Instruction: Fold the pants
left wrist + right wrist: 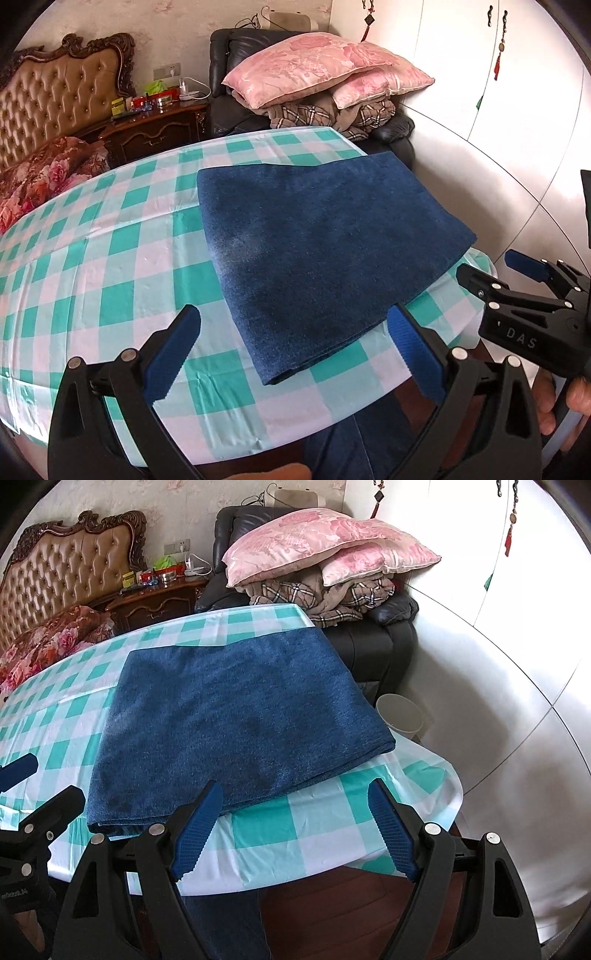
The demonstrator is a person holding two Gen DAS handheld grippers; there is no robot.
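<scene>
Pants: the blue pants [325, 236] lie folded in a flat, neat block on the table. In the left wrist view they fill the middle and right of the picture. In the right wrist view they sit in the middle and reach toward the left.
Table: the table has a green and white checked cloth [110, 266]. The pants lie close to its near right corner.
Left gripper: the left gripper [295, 350] is at the bottom of its own picture. Its jaws are wide apart and hold nothing. The near corner of the pants shows between the two blue pads [173, 354], but the pads do not touch it.
Right gripper: the right gripper [295, 830] is at the bottom of its own picture. Its jaws are wide apart and hold nothing. Only checked cloth shows between them.
Pillows: two pink pillows [325, 542] lie on a pile of blankets at the top of the picture.
Bin: a white bin [400, 712] stands on the floor just past the table's right edge.
</scene>
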